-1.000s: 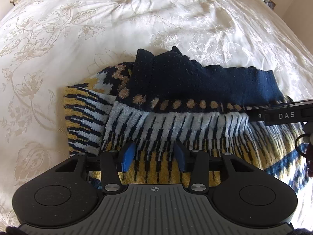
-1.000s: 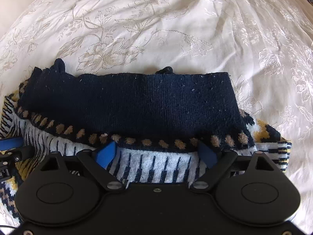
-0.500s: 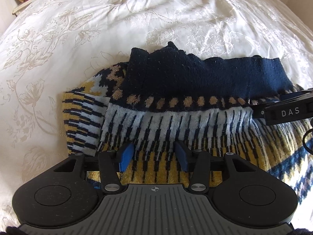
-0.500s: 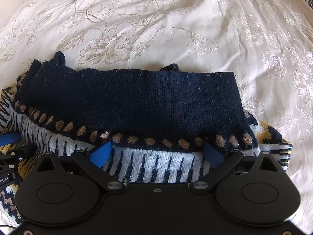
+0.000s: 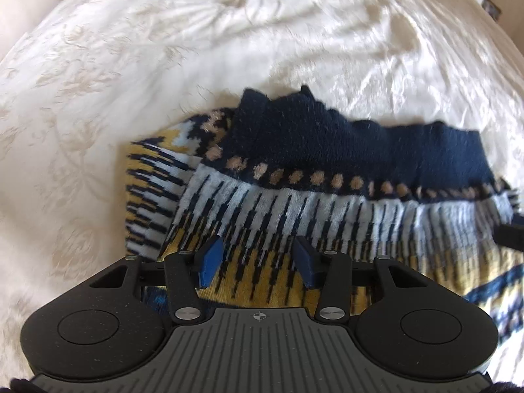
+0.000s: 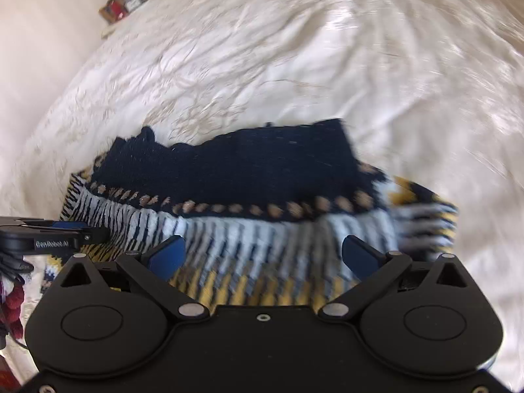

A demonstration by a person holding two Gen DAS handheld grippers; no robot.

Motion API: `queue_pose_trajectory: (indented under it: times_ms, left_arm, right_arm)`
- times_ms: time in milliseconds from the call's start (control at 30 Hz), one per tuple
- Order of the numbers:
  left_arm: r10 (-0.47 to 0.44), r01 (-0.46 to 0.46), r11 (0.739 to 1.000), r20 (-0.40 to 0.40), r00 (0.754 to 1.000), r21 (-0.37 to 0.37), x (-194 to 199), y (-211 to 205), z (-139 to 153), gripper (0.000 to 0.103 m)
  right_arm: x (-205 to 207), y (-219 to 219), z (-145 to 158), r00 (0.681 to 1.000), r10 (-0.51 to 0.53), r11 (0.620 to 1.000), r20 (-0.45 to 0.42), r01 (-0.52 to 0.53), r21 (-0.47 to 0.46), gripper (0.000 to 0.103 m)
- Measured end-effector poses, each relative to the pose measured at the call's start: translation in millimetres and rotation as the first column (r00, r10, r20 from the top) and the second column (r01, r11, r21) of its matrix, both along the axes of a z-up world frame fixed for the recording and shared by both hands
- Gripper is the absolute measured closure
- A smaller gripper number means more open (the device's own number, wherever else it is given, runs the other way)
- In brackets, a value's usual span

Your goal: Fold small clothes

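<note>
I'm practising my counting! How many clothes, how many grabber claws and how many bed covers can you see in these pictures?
Knitted clothes: 1, the folded patterned sweater
Grabber claws: 2, the left gripper and the right gripper
Bed covers: 1, the white flowery bedspread
Total: 4

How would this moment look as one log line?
sweater: folded on bedspread | left gripper: open, empty | right gripper: open, empty
</note>
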State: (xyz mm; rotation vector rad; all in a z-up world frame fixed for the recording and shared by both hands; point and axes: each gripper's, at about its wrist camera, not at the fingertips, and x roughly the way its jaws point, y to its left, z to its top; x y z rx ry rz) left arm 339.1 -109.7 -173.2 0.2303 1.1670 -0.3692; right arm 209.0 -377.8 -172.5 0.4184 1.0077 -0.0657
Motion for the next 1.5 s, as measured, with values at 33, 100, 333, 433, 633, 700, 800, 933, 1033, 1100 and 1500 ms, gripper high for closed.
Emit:
queue_pose_trajectory:
  times_ms: [33,100,333,433,633,700,800,933,1033,1100,1500]
  left_arm:
    - [0.003,-0.003,1.0,0.016,1.0,-0.005,-5,-2,7,0.058]
    - [-0.009,0.01,1.0,0.046,0.999,-0.019,-19,-11,20,0.058]
    - [-0.106,0.108,0.994,0.039,0.994,-0.031,-51,-62,14,0.056]
    - [-0.137,0.138,0.989,-0.025,0.99,0.05,-57,-75,-14,0.056]
    - [-0.091,0.094,0.994,-0.056,0.994,0.053,-54,-72,-34,0.05]
    - [-0.096,0.099,0.993,-0.06,0.994,0.055,-53,-73,-35,0.05]
    - [-0.09,0.093,0.994,-0.064,0.994,0.048,-53,-72,-36,0.049]
    - [-0.083,0.086,0.995,-0.063,0.995,0.047,-51,-72,-37,0.047]
    - [-0.081,0.084,0.995,-0.06,0.995,0.051,-50,-73,-39,0.047]
    - [-0.081,0.084,0.995,-0.058,0.995,0.053,-50,-73,-39,0.046]
    - [-0.078,0.081,0.995,-0.054,0.995,0.053,-53,-72,-39,0.046]
  right_arm:
    - [-12,-10,0,1.0,-0.023,1.0,0.004,0.023,0.017,0.001]
    - [-35,-26,0,0.998,-0.065,0.997,-0.003,0.065,0.032,0.001]
    - [-88,-62,-12,0.983,-0.179,0.979,-0.046,0.183,0.091,0.001]
    - [-98,-66,-15,0.981,-0.188,0.973,-0.049,0.193,0.129,0.001]
    - [-99,-70,-23,0.986,-0.161,0.964,-0.04,0.166,0.21,0.001]
    - [-96,-71,-30,0.989,-0.143,0.958,-0.044,0.15,0.245,0.001]
    - [-91,-69,-41,0.991,-0.118,0.943,-0.059,0.131,0.306,0.001]
    - [-94,-63,-53,0.991,-0.087,0.917,-0.097,0.118,0.382,0.003]
    - [-106,-52,-53,0.993,-0.028,0.907,-0.117,0.074,0.414,0.043]
    - [-116,-46,-49,0.993,0.003,0.928,-0.117,0.041,0.371,0.074]
    - [-120,-84,-30,0.988,-0.151,0.926,-0.024,0.149,0.348,0.022]
